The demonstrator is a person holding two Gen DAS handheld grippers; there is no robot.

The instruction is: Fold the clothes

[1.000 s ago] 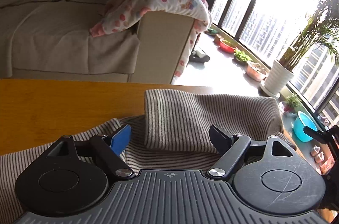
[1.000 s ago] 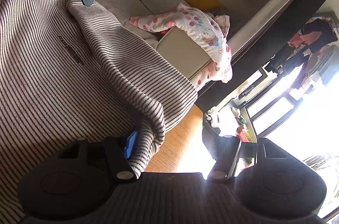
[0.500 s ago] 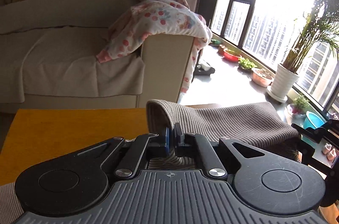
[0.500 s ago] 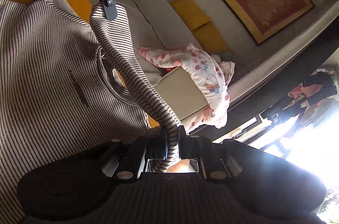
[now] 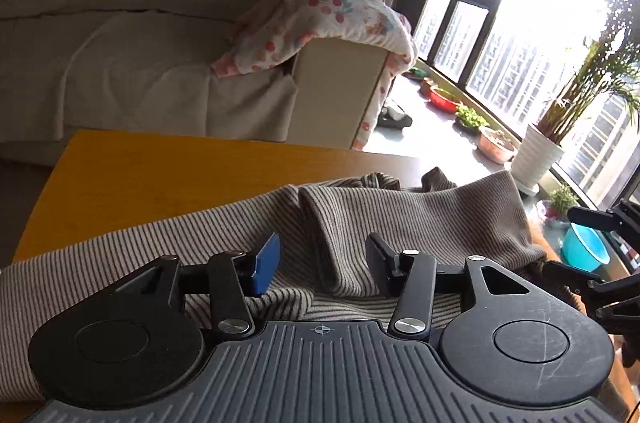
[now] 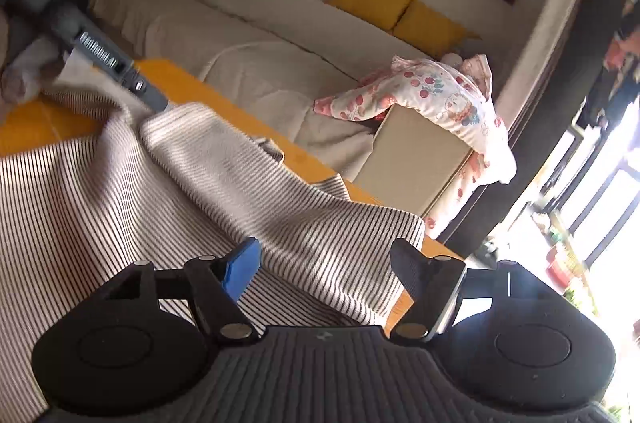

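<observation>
A brown-and-white striped garment (image 5: 420, 219) lies rumpled on the yellow table (image 5: 160, 175). My left gripper (image 5: 322, 251) hangs just above it, jaws opening. A raised fold of the cloth stands between the fingers, and the pads do not press on it. In the right wrist view the same garment (image 6: 200, 183) spreads from the left to the table's right edge. My right gripper (image 6: 326, 255) is over its near corner, jaws opening, with nothing clamped. The left gripper's body (image 6: 104, 61) appears blurred at the upper left, its tip at a ridge of cloth.
A beige sofa (image 5: 140, 71) with yellow cushions stands behind the table, and a floral blanket (image 5: 320, 23) is draped over its armrest. Potted plants (image 5: 536, 159) and a blue basin (image 5: 584, 251) sit along the bright window at the right. The table's far edge (image 6: 312, 167) is close.
Half a second ago both grippers were shut on edges of the striped garment. Both have now opened, and the cloth has dropped onto the table. The right gripper has risen and rolled.
</observation>
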